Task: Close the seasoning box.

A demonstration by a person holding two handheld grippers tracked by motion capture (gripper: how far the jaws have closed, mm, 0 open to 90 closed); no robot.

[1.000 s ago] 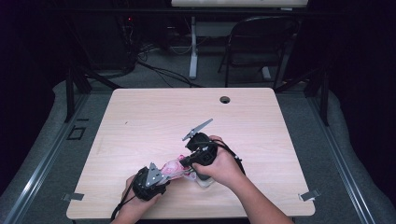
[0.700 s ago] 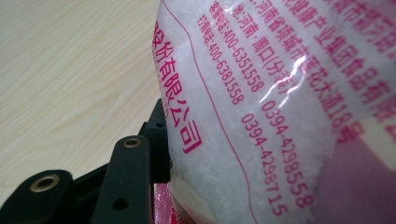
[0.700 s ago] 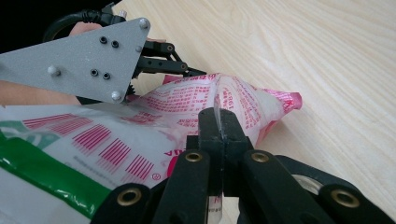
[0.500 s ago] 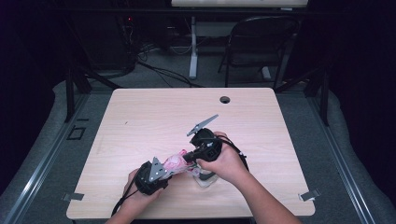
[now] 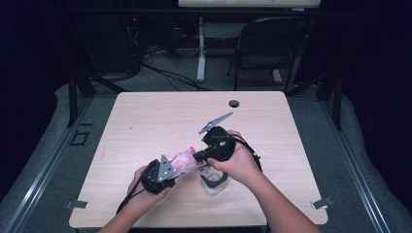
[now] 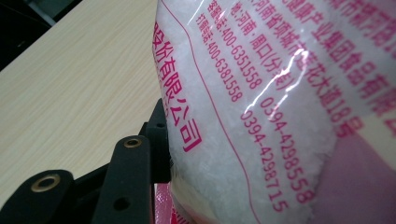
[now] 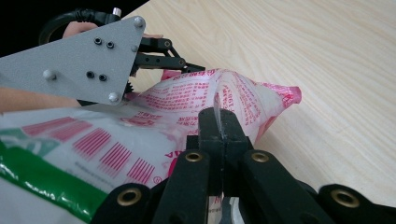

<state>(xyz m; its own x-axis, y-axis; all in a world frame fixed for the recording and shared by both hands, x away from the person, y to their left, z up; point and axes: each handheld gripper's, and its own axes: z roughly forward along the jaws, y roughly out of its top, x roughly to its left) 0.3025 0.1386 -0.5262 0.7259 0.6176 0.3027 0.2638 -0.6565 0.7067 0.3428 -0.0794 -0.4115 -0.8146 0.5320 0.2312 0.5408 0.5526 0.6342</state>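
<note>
Clear bag [image 5: 186,161] with pink print and green stripe, on pale woodgrain table [image 5: 145,126]

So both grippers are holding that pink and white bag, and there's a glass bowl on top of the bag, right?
Not quite. The glass bowl sits on the table beneath the bag, as the high view shows. Both the left gripper and right gripper do hold it.

bag [image 6: 280,93]: cut by frame edges | left claw [image 6: 154,154]: 1 jaw hidden behind bag

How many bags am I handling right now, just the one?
1: the pink-printed bag is held above the table between the left gripper and the right gripper, over a clear container. More could be hidden underneath.
</note>
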